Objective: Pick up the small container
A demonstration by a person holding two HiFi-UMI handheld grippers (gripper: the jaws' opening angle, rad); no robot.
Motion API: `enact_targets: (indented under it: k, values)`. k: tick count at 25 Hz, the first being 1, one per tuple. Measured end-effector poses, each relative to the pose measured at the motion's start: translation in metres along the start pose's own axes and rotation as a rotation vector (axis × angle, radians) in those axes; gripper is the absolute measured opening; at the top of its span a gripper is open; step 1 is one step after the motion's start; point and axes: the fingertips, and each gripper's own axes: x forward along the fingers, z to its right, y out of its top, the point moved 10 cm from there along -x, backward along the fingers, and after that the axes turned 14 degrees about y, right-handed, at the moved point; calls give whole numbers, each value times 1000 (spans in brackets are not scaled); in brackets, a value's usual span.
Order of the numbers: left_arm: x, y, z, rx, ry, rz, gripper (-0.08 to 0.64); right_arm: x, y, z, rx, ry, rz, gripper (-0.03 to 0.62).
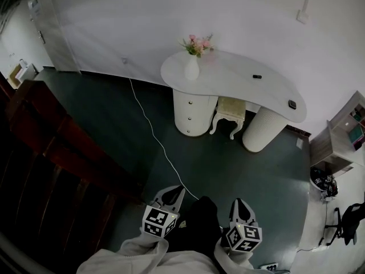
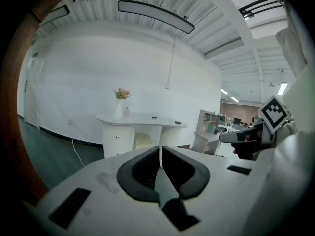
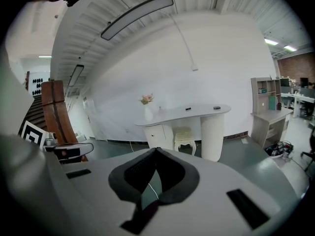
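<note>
A white curved desk (image 1: pixel 239 79) stands far ahead across the dark floor. On it is a white vase of pink flowers (image 1: pixel 192 67). In the left gripper view a small pale container (image 2: pixel 127 111) sits just right of the vase (image 2: pixel 118 110); the right gripper view shows that container (image 3: pixel 160 109) too. Two small dark things (image 1: pixel 257 76) lie further right on the desk. My left gripper (image 1: pixel 178 188) (image 2: pixel 161 146) and right gripper (image 1: pixel 240 201) (image 3: pixel 155 149) are held low near my body, far from the desk. Both are shut with their tips together and nothing between them.
A white cable (image 1: pixel 154 133) runs over the floor from the wall toward me. A cream stool (image 1: pixel 229 114) stands under the desk. A dark wooden railing (image 1: pixel 51 147) is at my left. A shelf unit (image 1: pixel 342 136) and an office chair (image 1: pixel 348 221) are at the right.
</note>
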Motion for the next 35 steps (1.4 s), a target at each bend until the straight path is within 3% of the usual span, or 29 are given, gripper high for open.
enact_targets:
  k: [16, 35]
  values:
    - [73, 25, -8, 14, 47, 27, 26, 58, 19, 50, 13, 32, -11, 49]
    - [227, 105, -14, -25, 117, 51, 26, 181, 131, 146, -28, 101, -34, 49]
